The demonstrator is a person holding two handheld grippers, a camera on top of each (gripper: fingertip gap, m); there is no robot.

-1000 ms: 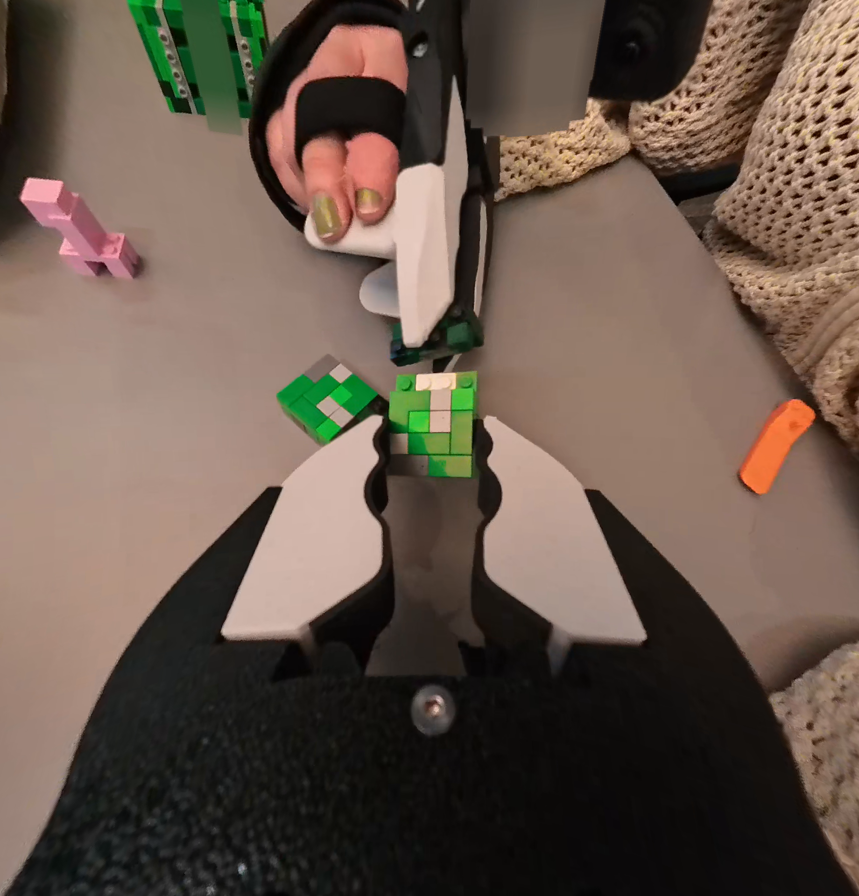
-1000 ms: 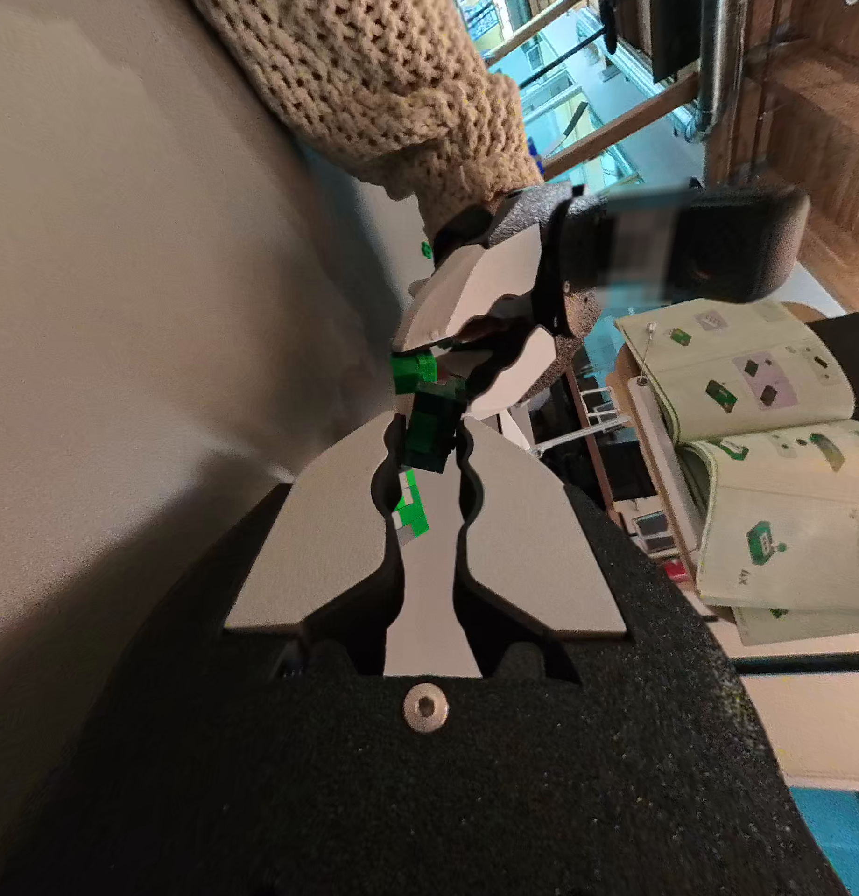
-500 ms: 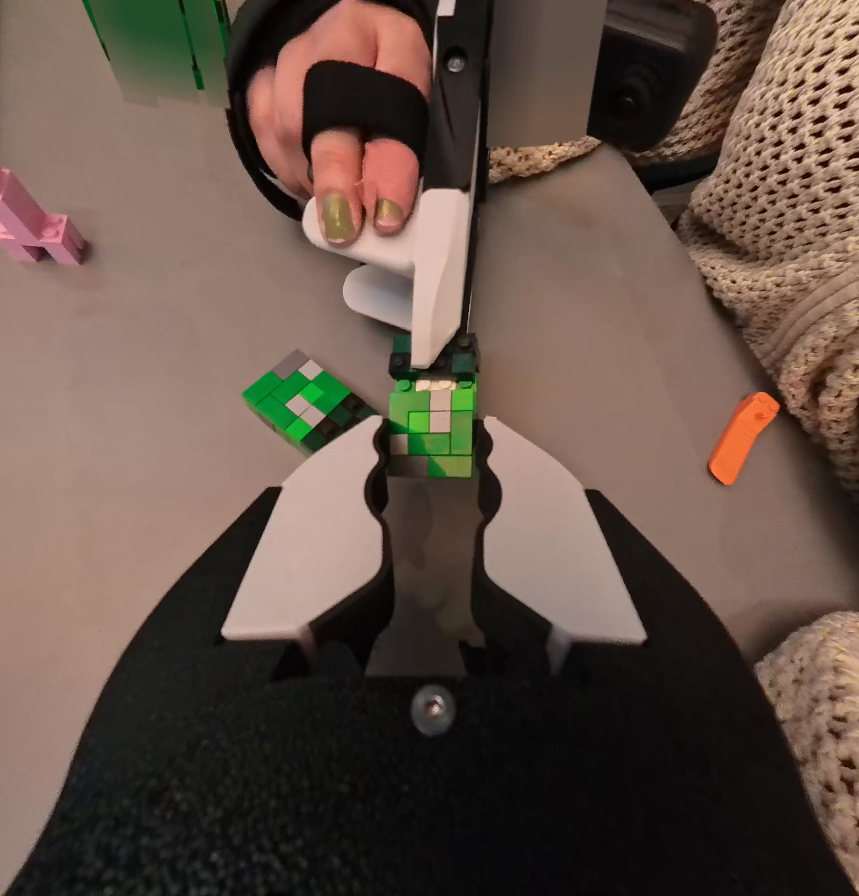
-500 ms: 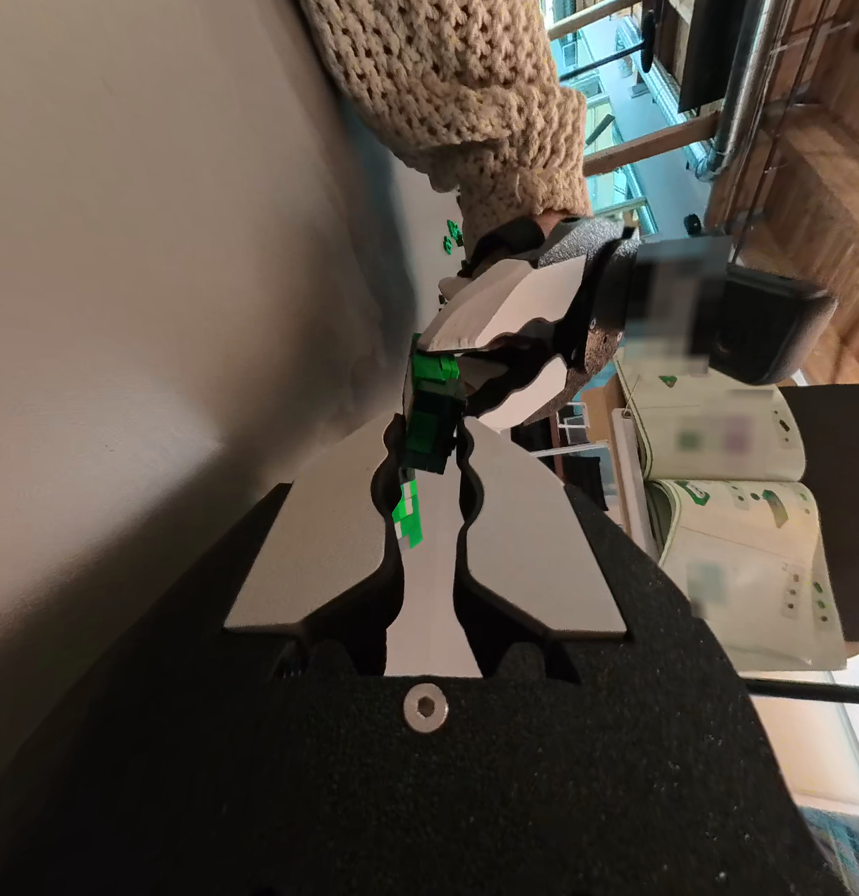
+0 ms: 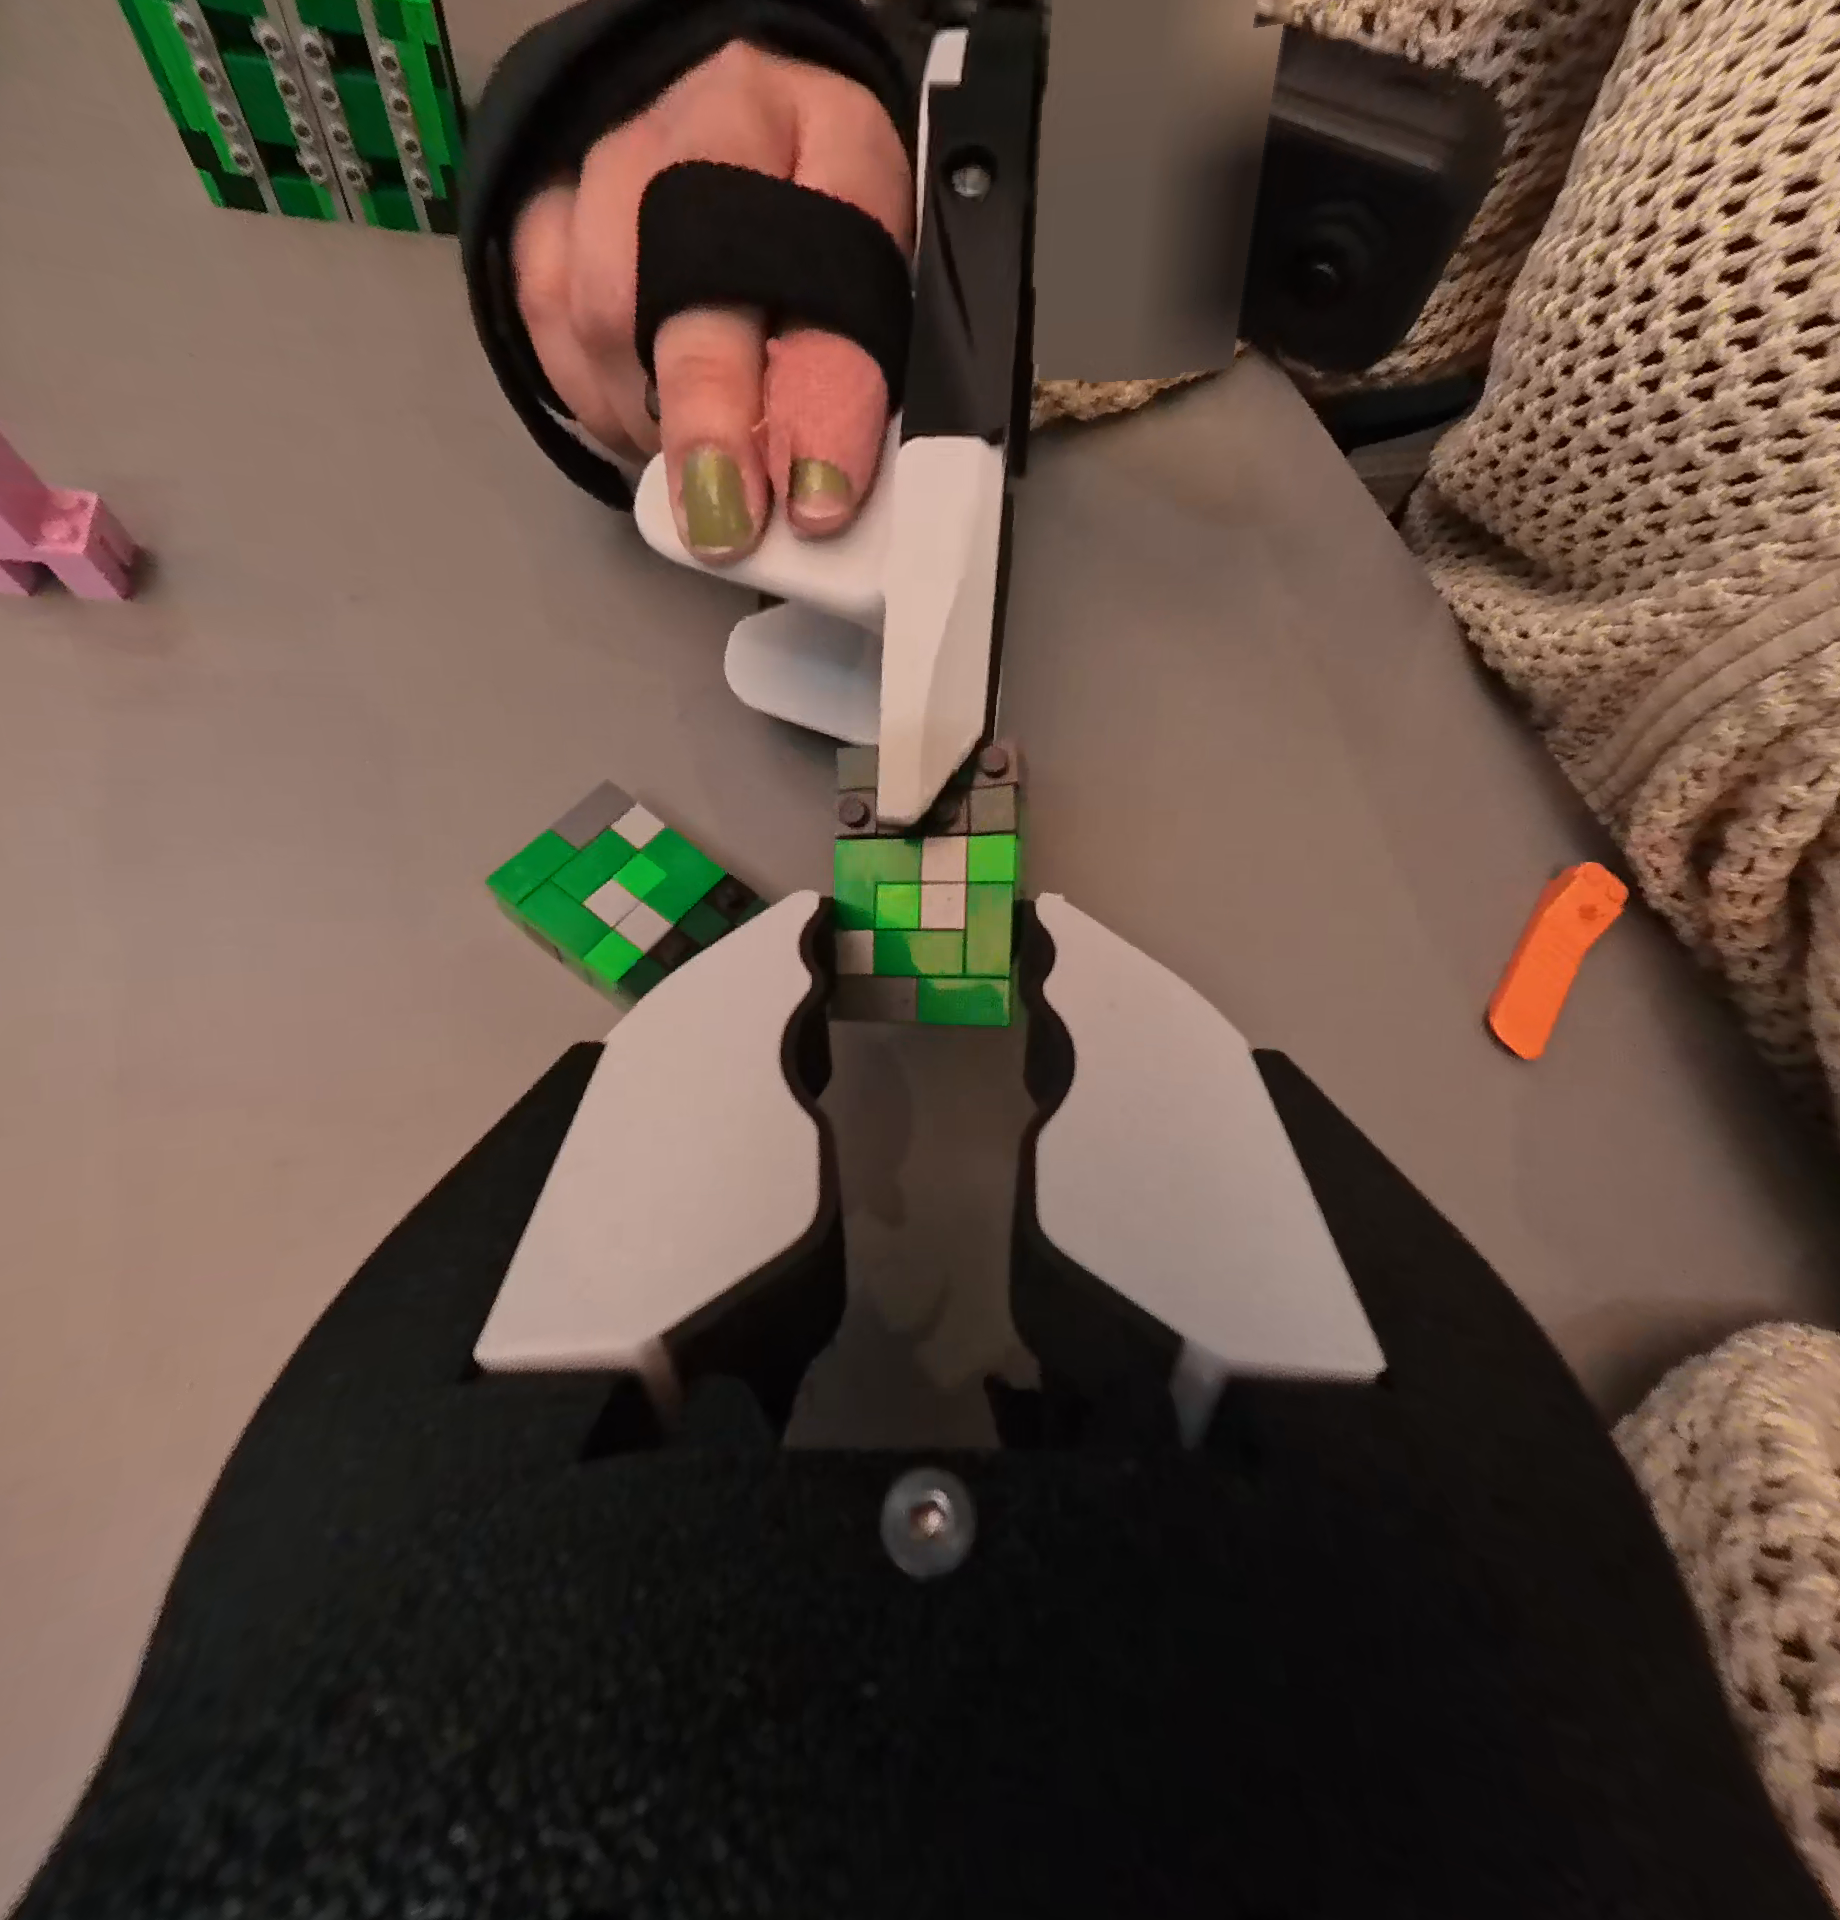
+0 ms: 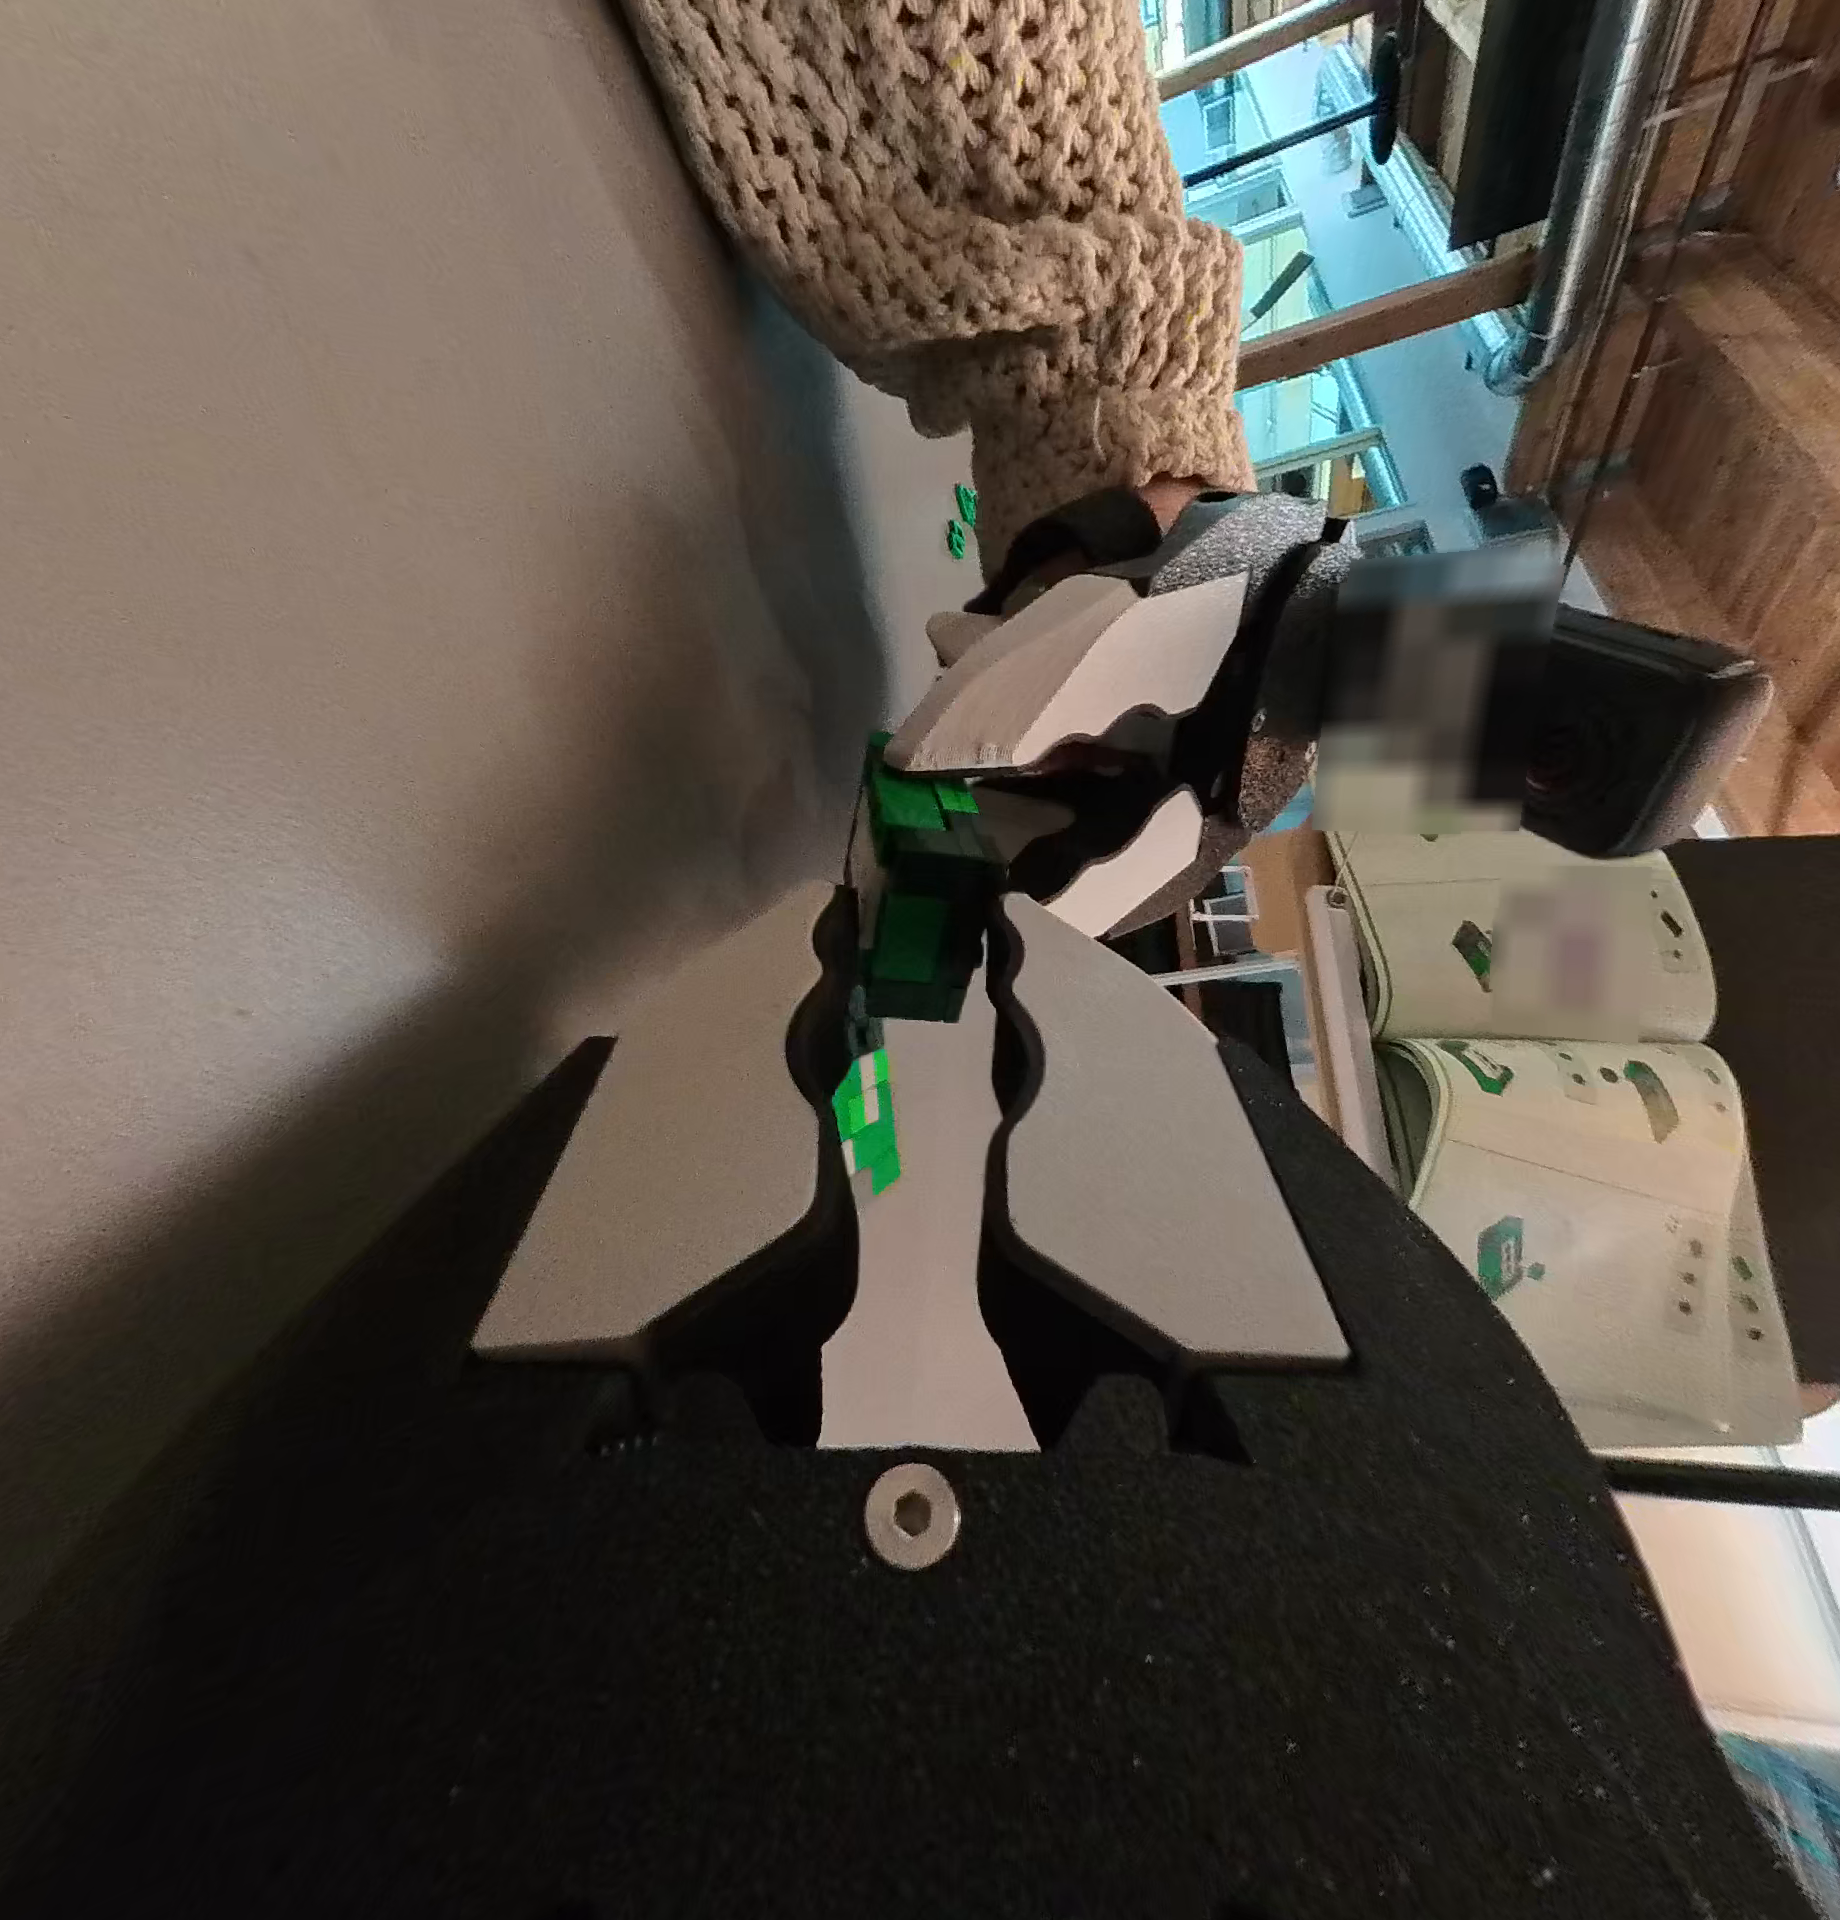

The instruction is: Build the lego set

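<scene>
My left gripper (image 5: pixel 926 935) is shut on a green, white and grey lego cube (image 5: pixel 926 914) standing on the grey table (image 5: pixel 324 1039). My right gripper (image 5: pixel 931 805) comes down from above, shut on a dark green plate piece (image 5: pixel 999 800) that sits against the cube's top. In the right wrist view my right gripper (image 6: pixel 911 914) holds the dark green piece (image 6: pixel 916 956). It meets the cube (image 6: pixel 895 795), which is held by the left gripper (image 6: pixel 957 795). A second green lego block (image 5: pixel 625 904) lies just left of the cube.
A pink lego figure (image 5: pixel 33 530) stands at the far left and a large green build (image 5: pixel 292 114) at the back left. An orange brick separator (image 5: pixel 1555 956) lies at the right near a knitted sleeve (image 5: pixel 1674 520). An open instruction booklet (image 6: pixel 1560 1143) lies beyond the table. Only a small space, under 4 cm, lies between the two pairs of fingers. About 15 cm separates my left fingertips from the pink lego figure (image 5: pixel 33 530).
My right gripper has come down and turned upright, bringing the dark green piece from just above the cube onto its top. The left gripper keeps its hold on the cube.
</scene>
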